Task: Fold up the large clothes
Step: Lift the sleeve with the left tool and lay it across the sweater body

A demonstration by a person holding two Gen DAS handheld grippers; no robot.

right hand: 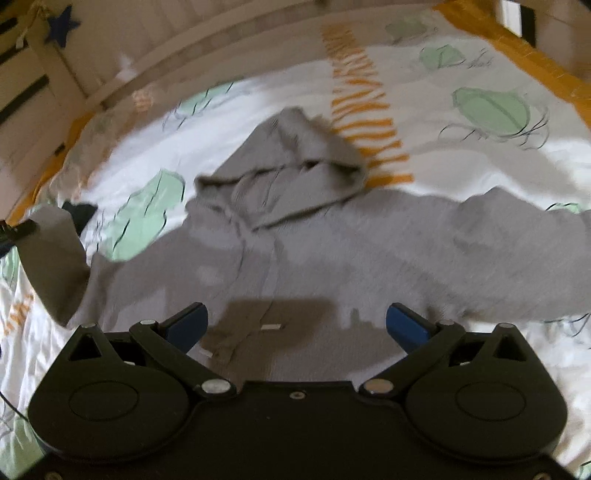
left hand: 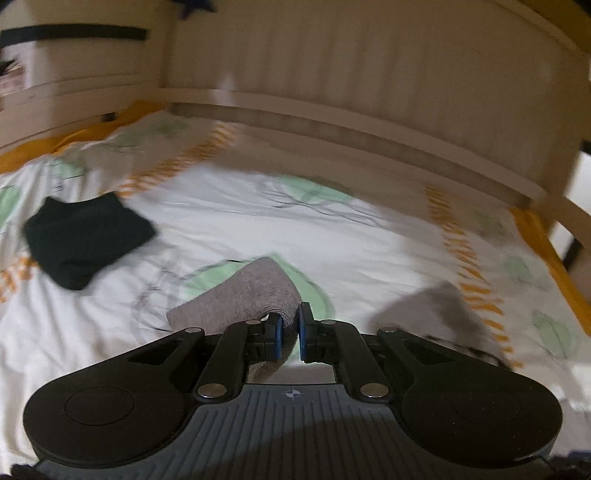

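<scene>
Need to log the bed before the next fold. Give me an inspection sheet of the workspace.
Surface: bed cover, white with green and orange print, wrinkled.
Job's things: grey hoodie spread on the cover, hood up top; one sleeve lifted off the cover.
Clutter: dark folded garment lying apart on the cover.
Grippers: left gripper shut on the sleeve; right gripper open above the hoodie, nothing between its fingers.
Cables: thin dark cord at the left edge of the right wrist view.
Surroundings: pale wooden bed rail behind the bed; blue star hanging on it.
</scene>
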